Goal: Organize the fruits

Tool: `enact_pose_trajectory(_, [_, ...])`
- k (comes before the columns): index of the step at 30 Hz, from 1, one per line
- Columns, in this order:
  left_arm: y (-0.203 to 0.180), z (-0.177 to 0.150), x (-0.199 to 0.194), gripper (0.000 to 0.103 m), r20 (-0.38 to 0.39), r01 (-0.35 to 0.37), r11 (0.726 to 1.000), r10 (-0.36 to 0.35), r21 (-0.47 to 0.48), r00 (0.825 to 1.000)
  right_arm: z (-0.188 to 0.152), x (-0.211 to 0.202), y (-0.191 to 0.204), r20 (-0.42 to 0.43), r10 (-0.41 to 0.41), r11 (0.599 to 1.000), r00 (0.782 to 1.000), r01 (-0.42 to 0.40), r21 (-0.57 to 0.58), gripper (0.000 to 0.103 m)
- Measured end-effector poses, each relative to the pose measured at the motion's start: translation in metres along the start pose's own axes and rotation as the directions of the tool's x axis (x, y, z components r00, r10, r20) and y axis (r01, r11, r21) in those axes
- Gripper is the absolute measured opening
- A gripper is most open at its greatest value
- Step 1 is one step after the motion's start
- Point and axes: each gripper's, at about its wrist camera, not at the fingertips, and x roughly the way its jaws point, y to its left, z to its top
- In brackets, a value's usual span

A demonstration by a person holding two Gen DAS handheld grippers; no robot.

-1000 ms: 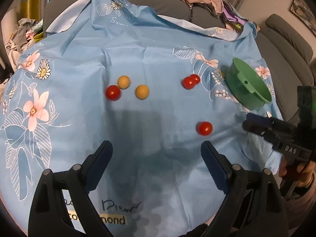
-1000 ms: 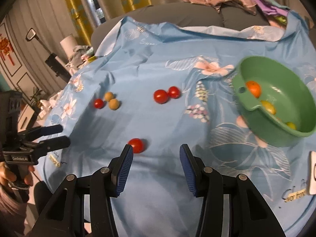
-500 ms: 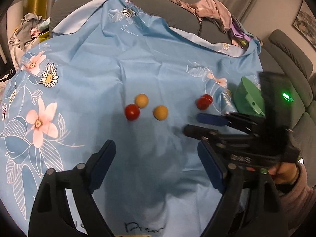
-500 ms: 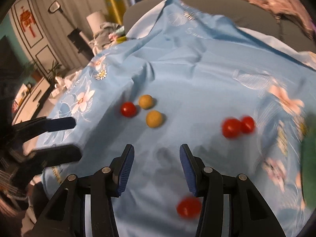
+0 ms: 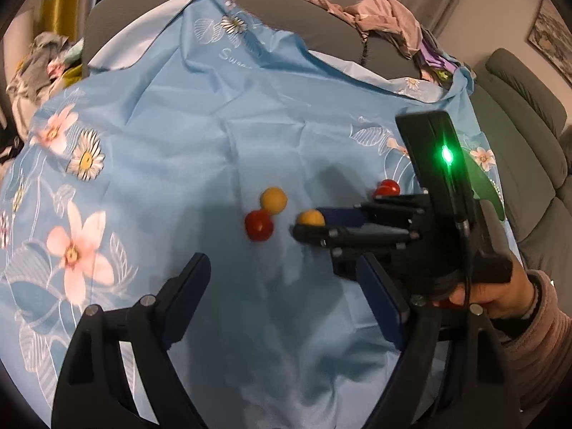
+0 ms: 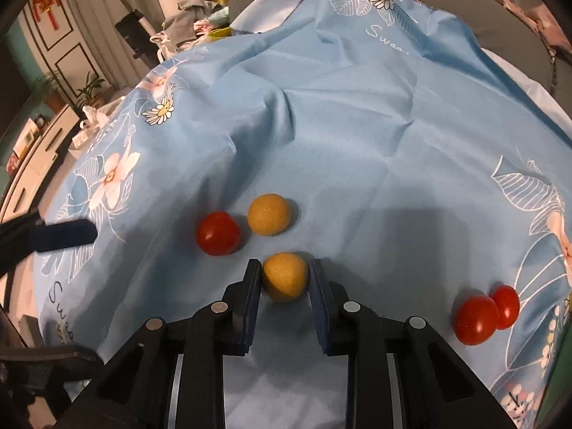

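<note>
My right gripper (image 6: 285, 266) is shut on a yellow round fruit (image 6: 285, 279) that rests on the blue flowered cloth (image 6: 357, 143). Just beyond it lie a second yellow fruit (image 6: 269, 213) and a red tomato (image 6: 217, 232); two more red tomatoes (image 6: 475, 320) touch each other at the right. In the left wrist view the right gripper (image 5: 309, 223) reaches in from the right with the yellow fruit (image 5: 311, 217) at its tips. My left gripper (image 5: 282, 268) hovers nearer the cloth's front edge, its jaws closing with nothing between them.
A green bowl (image 5: 486, 186) shows only as a sliver behind the right gripper's body. A hand and sleeve (image 5: 500, 300) hold that gripper. Grey sofa cushions (image 5: 518, 82) and heaped clothes (image 5: 386, 14) border the cloth at the back.
My right gripper swept left across the cloth, dropped lower and shut on the nearer yellow fruit. My left gripper shifted a little and its jaws narrowed.
</note>
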Motion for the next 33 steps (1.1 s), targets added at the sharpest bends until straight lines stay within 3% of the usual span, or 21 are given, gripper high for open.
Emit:
enact_pose_trajectory(8, [-0.018,0.031,0.050,0.064,-0.059,-0.049,0.990,0.057,0.130,0.997,-0.035,-0.053,-0.031,0.110,0.047,0.993,0.993,-0.059,0.106,0.028])
enact_pose_trajectory(15, [-0.016,0.045,0.090,0.061,-0.128,-0.093,0.980,0.117,0.178,0.985,-0.060,-0.074,-0.046,0.150,0.061,0.984,0.987,-0.084,0.154,0.028])
enact_pose_trajectory(20, [-0.012,0.048,0.109,0.043,-0.184,-0.109,0.979,0.141,0.175,0.973,-0.065,-0.073,-0.050,0.160,0.083,0.979,0.984,-0.110,0.171,0.028])
enact_pose_trajectory(24, [-0.010,0.048,0.112,0.032,-0.174,-0.131,0.973,0.165,0.190,0.971,-0.065,-0.073,-0.054,0.169,0.096,0.975,0.981,-0.127,0.182,0.028])
enact_pose_trajectory(25, [-0.009,0.048,0.112,0.025,-0.169,-0.137,0.972,0.169,0.189,0.971,-0.065,-0.073,-0.054,0.172,0.097,0.975,0.980,-0.129,0.183,0.028])
enact_pose_trajectory(33, [-0.026,0.040,0.099,0.025,-0.170,-0.115,0.974,0.149,0.195,0.974,-0.070,-0.077,-0.057,0.186,0.088,0.972,0.979,-0.125,0.199,0.028])
